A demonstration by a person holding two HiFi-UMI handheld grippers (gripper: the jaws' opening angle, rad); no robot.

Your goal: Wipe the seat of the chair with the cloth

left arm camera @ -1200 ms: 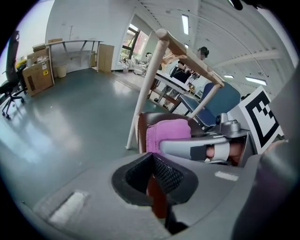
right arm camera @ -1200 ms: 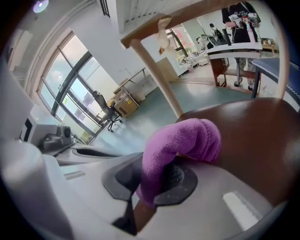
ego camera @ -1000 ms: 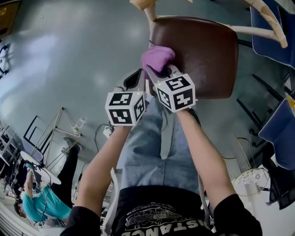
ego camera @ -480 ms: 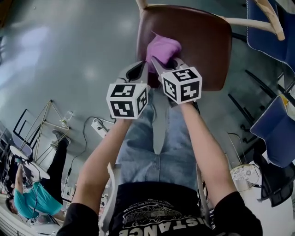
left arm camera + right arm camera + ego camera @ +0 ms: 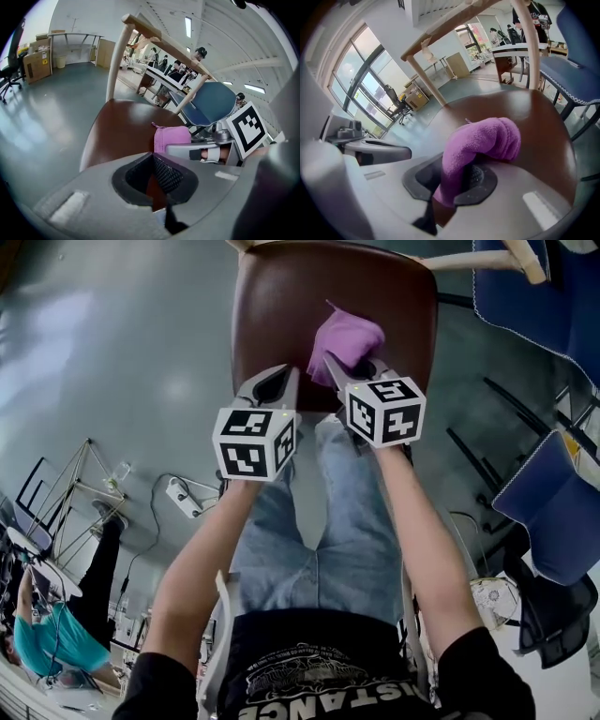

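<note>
Over the chair seat: cloth slip risk

Mid-seat (image 5: 281, 306), right gripper (image 5: 339, 367) jaws pinch the bunched purple cloth (image 5: 345, 336). Left gripper (image 5: 279, 382) jaws look closed, empty. Risk: the bunch wipes only a narrow strip, or friction drags it out of the pinch.

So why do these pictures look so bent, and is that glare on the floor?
Head view: yes, pale glare patches on the floor. Left gripper view: wide-angle lens curves the room, corners go dark. Right gripper view: windows glow bright, the cloth looks sharp.
</note>
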